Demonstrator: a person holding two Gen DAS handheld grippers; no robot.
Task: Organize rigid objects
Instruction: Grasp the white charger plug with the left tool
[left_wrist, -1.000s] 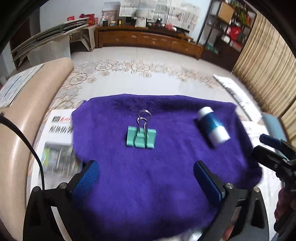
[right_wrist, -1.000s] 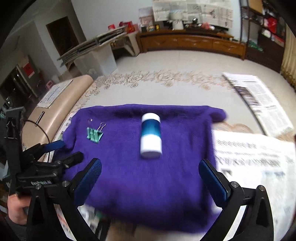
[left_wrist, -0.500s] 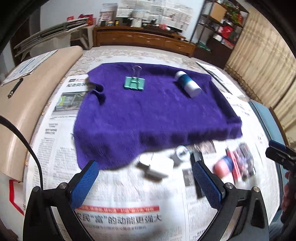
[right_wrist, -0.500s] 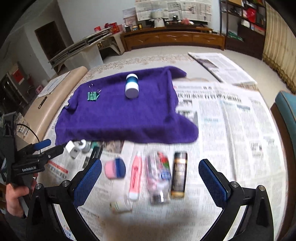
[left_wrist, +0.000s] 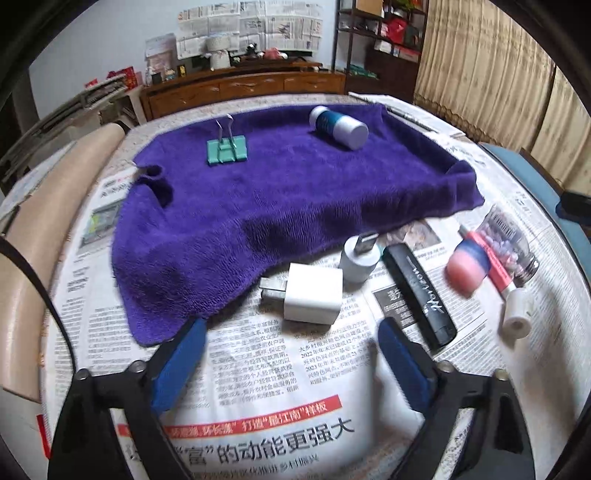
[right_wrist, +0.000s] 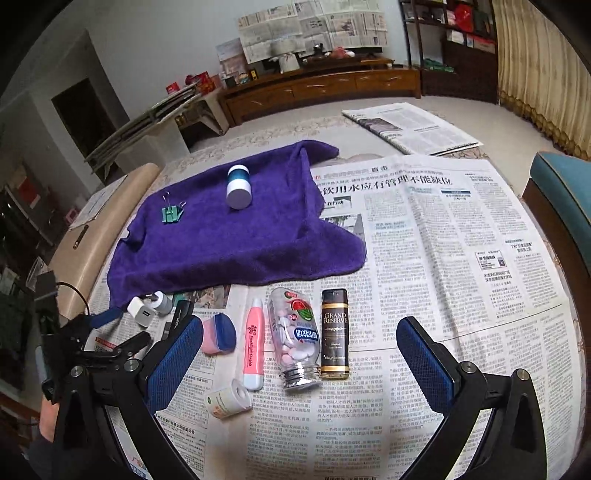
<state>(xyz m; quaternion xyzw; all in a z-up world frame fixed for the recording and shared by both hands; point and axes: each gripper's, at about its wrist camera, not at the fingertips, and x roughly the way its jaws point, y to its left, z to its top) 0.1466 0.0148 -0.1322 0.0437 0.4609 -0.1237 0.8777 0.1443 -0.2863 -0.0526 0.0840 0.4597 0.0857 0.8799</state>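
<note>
1. A purple towel (left_wrist: 280, 206) lies spread over the newspaper (right_wrist: 443, 258) covering the bench, with a green binder clip (left_wrist: 226, 149) and a blue-and-white jar (left_wrist: 340, 127) resting well apart on it.
2. The left gripper (left_wrist: 291, 354) hovers just short of a white charger cube (left_wrist: 314, 293), its jaws wide apart and holding nothing.
3. Beside the cube lie a grey adapter (left_wrist: 359, 260) and a black tube (left_wrist: 419, 291).
4. The right gripper (right_wrist: 295, 354), jaws equally wide and empty, hangs over a row below the towel's edge: a pink pen (right_wrist: 253, 347), a clear pill bottle (right_wrist: 295, 339) and an amber bottle (right_wrist: 334, 334) side by side.
5. A pink-and-blue cap (right_wrist: 218, 334) and a small white roll (right_wrist: 227, 398) lie near the left of that row.
</note>
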